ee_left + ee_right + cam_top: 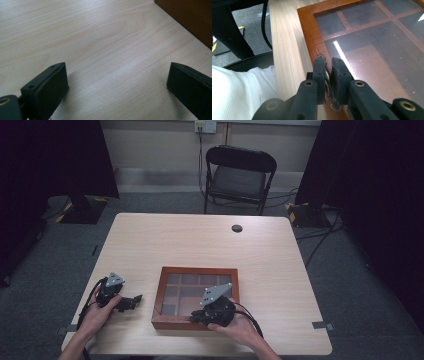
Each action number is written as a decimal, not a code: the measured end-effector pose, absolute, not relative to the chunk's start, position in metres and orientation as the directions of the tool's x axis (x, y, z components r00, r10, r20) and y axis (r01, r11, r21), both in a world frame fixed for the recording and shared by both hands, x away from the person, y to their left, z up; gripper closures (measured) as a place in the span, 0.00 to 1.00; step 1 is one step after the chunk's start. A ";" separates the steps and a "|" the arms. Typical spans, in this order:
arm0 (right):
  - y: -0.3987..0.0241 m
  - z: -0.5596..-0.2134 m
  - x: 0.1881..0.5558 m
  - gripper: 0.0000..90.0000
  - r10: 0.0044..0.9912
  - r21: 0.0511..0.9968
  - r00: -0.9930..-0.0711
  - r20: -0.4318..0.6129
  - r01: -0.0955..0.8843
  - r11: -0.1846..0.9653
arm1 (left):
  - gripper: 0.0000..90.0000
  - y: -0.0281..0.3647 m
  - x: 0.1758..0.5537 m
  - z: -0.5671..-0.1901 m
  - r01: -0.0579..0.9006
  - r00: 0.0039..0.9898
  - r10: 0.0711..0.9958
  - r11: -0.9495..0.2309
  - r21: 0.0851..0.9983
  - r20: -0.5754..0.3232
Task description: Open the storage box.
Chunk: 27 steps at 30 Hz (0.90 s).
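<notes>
Two handheld grippers at a light wood table, one closed on the front clasp of a glass-lidded wooden box.

From the high view I see the wooden box (197, 297) in the lower centre of the frame, lid down, its glass top showing dark compartments beneath; my right gripper (200, 316) sits at its near edge, lower centre-right; in the right gripper view, at the lower middle, the jaws are pressed together on a small metal clasp (327, 77) fixed to the box's frame (312, 37), glass filling the right of that frame, a white sleeve (239, 92) at lower left; my left gripper (131, 303) rests on the table (200, 245) at lower left of the high view, just beside the box but apart from it; its own view has the jaws spread wide over bare wood, nothing between them, the box's side (190, 17) in the upper right corner; a black folding chair (239, 177) stands beyond the table, top centre.
</notes>
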State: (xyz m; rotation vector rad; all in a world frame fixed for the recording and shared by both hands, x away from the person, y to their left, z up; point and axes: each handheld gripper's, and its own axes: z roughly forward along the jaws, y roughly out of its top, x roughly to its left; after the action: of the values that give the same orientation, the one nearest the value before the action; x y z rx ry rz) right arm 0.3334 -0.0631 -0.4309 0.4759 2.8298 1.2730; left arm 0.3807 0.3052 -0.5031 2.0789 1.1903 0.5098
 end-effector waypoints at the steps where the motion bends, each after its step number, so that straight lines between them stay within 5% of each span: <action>1: -0.064 -0.429 0.334 0.91 0.276 0.731 -0.953 0.125 0.276 0.624 | 0.03 0.305 0.381 -0.503 0.597 0.506 0.863 -0.353 0.720 0.003; 27: -0.069 -0.398 0.341 0.91 0.261 0.762 -0.958 0.122 0.259 0.593 | 0.03 0.305 0.381 -0.503 0.598 0.506 0.863 -0.353 0.720 0.003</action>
State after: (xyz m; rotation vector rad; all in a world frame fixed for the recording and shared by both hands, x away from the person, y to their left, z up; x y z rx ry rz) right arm 0.3411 -0.0686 -0.3983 0.4575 2.8010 1.3399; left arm 0.3807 0.3052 -0.5030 2.0803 1.1902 0.5096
